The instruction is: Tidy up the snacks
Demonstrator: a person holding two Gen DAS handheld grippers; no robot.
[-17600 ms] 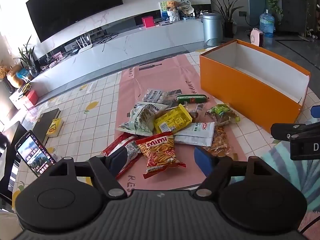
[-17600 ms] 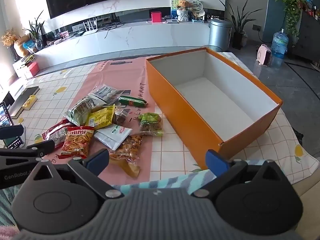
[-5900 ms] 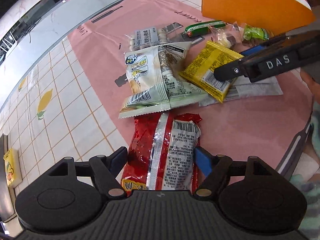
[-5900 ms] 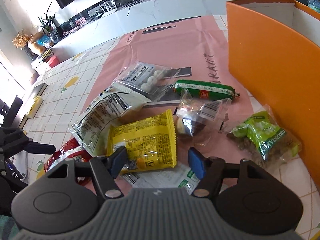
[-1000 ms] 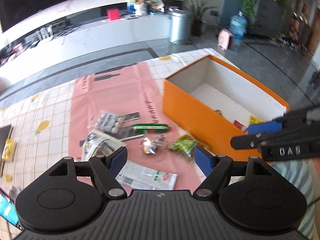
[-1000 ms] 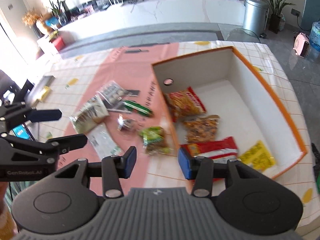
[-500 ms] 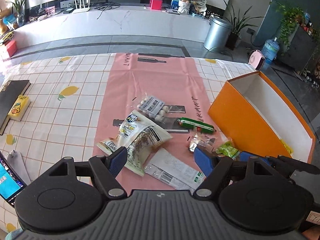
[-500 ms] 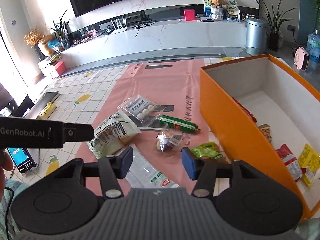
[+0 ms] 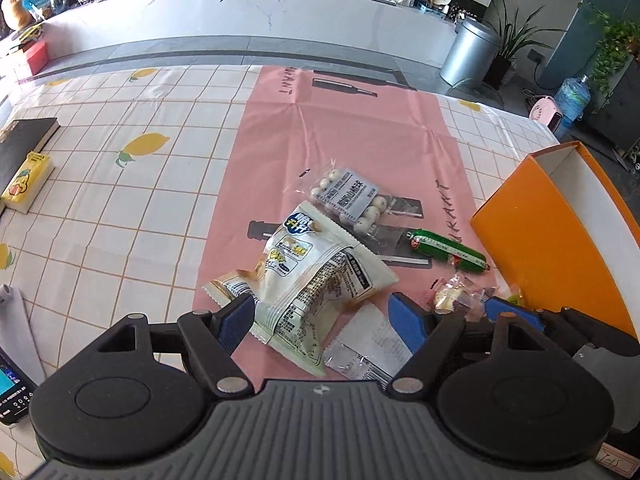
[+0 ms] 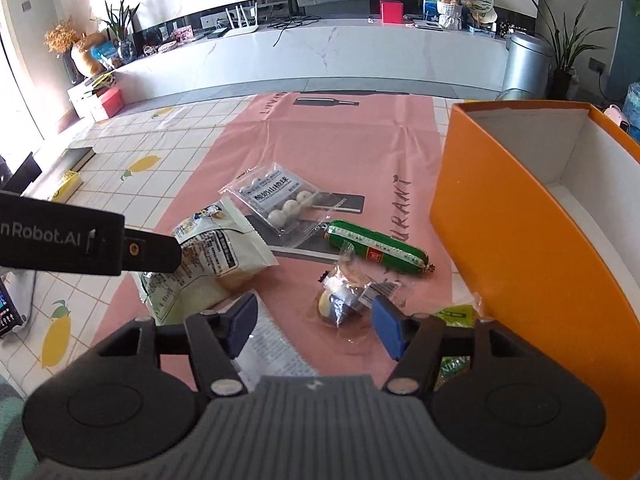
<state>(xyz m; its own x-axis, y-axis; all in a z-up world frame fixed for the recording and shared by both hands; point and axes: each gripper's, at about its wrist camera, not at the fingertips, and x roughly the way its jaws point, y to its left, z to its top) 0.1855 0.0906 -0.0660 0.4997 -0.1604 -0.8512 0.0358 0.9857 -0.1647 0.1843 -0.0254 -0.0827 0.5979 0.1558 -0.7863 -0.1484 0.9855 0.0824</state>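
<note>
Both tongs, left (image 9: 322,318) and right (image 10: 316,324), gape wide, empty, above snacks.

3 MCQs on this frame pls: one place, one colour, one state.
1. Where is the green sausage relative to the orange box?
A. inside it
B. on the pink runner beside it
C. on the black book

2. What colour are the pads of the right gripper?
A. blue
B. red
C. yellow

3. State of the left gripper?
A. shut on the sausage
B. open, holding nothing
C. shut on the box

Answers:
B, it lies on the runner outside the box wall.
A, both pads are blue.
B, its jaws are spread over the white snack bag.
</note>
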